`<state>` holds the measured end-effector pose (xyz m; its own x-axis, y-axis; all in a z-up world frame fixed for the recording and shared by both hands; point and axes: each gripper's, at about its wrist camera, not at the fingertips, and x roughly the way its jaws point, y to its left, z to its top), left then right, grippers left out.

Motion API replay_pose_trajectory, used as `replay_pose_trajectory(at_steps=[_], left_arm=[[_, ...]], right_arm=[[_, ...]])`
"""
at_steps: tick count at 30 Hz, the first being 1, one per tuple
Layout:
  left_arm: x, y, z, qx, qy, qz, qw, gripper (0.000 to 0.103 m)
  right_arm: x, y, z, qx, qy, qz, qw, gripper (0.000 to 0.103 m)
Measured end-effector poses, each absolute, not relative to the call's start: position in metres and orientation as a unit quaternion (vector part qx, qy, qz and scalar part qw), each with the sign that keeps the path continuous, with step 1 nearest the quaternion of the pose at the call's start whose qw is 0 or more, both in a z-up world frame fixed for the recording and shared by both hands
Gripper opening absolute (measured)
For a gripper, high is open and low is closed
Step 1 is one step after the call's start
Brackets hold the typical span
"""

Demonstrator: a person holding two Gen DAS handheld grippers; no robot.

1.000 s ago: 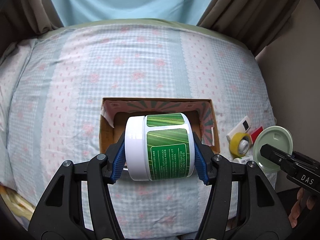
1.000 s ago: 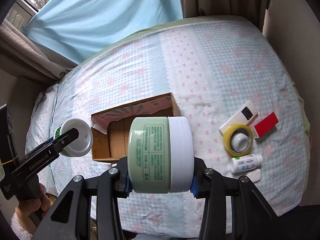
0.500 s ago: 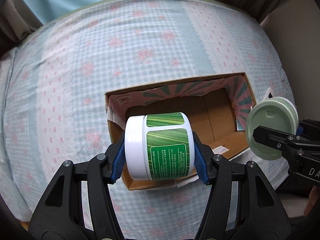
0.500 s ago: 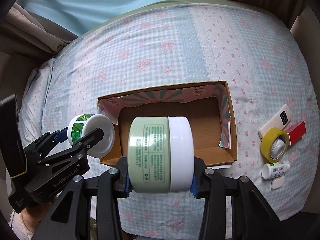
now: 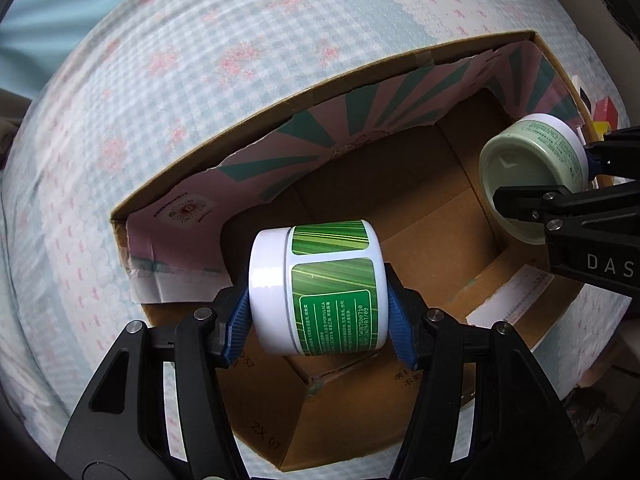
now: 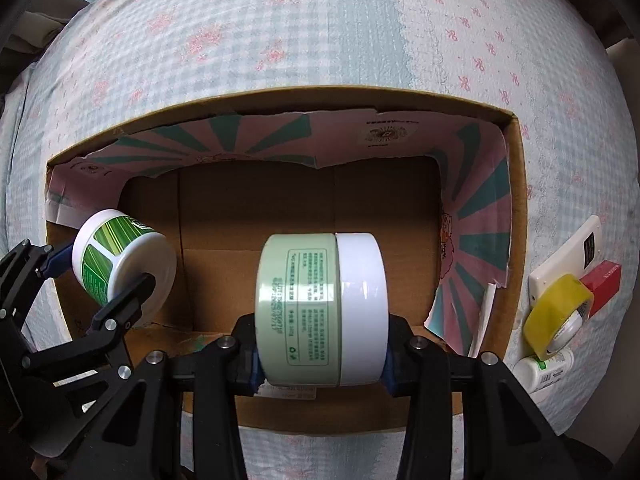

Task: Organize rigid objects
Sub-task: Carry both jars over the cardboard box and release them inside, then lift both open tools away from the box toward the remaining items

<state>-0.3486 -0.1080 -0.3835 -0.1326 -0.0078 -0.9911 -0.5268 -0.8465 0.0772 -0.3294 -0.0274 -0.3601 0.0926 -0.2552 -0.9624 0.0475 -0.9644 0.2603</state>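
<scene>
My left gripper [image 5: 318, 320] is shut on a white jar with a dark green label [image 5: 320, 288], held on its side over the left part of an open cardboard box [image 5: 400, 240]. It also shows in the right wrist view [image 6: 120, 264]. My right gripper [image 6: 322, 344] is shut on a pale green jar with a white lid [image 6: 322, 312], held on its side over the middle of the box [image 6: 280, 208]. That jar also shows at the right of the left wrist view [image 5: 532, 176]. The box floor below both jars is bare.
The box lies on a bed with a blue and pink checked cover [image 6: 320, 40]. Right of the box lie a yellow tape roll [image 6: 556, 320], a white remote [image 6: 568, 268], a red block [image 6: 604, 284] and a small white bottle [image 6: 544, 372].
Both grippers have moved forward and down with their jars, from short of the box to over its opening. The box now fills both views.
</scene>
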Motion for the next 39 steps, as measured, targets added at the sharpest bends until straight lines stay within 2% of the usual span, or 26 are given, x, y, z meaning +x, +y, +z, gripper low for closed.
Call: replay_pose_trajectory(at_steps=[4, 8, 9, 10, 11, 12, 13, 21, 28, 39], left_arm=[[-0.352, -0.106, -0.385, -0.622, 0.242, 0.72, 0.19, 0.054], [-0.36, -0.107, -0.382, -0.635, 0.221, 0.712, 0.202, 0.056], [-0.362, -0.107, -0.38, -0.635, 0.218, 0.713, 0.203, 0.074], [-0.362, -0.107, -0.375, -0.629, 0.218, 0.718, 0.204, 0.101], [-0.362, -0.107, -0.37, -0.619, 0.217, 0.726, 0.207, 0.103], [-0.363, -0.107, -0.366, -0.614, 0.219, 0.73, 0.208, 0.103], [-0.362, -0.108, -0.364, -0.612, 0.22, 0.73, 0.209, 0.103], [-0.364, -0.132, -0.356, -0.624, 0.179, 0.735, 0.194, 0.103], [-0.352, -0.136, -0.343, -0.62, 0.158, 0.747, 0.182, 0.103], [-0.308, -0.159, -0.274, -0.591, 0.14, 0.779, 0.154, 0.103]], right_arm=[[-0.334, -0.022, -0.362, 0.728, -0.064, -0.673, 0.113, 0.039], [-0.336, -0.021, -0.361, 0.727, -0.056, -0.673, 0.128, 0.039], [-0.336, -0.019, -0.361, 0.725, -0.054, -0.676, 0.122, 0.04], [-0.336, -0.017, -0.359, 0.72, -0.053, -0.682, 0.117, 0.043], [-0.336, -0.015, -0.358, 0.715, -0.063, -0.686, 0.122, 0.061], [-0.336, -0.012, -0.357, 0.713, -0.082, -0.683, 0.133, 0.1], [-0.336, -0.008, -0.356, 0.715, -0.098, -0.678, 0.14, 0.102], [-0.319, 0.023, -0.342, 0.685, -0.117, -0.708, 0.128, 0.103], [-0.334, 0.011, -0.322, 0.68, -0.088, -0.717, 0.126, 0.103], [-0.301, 0.002, -0.259, 0.65, -0.071, -0.744, 0.138, 0.103]])
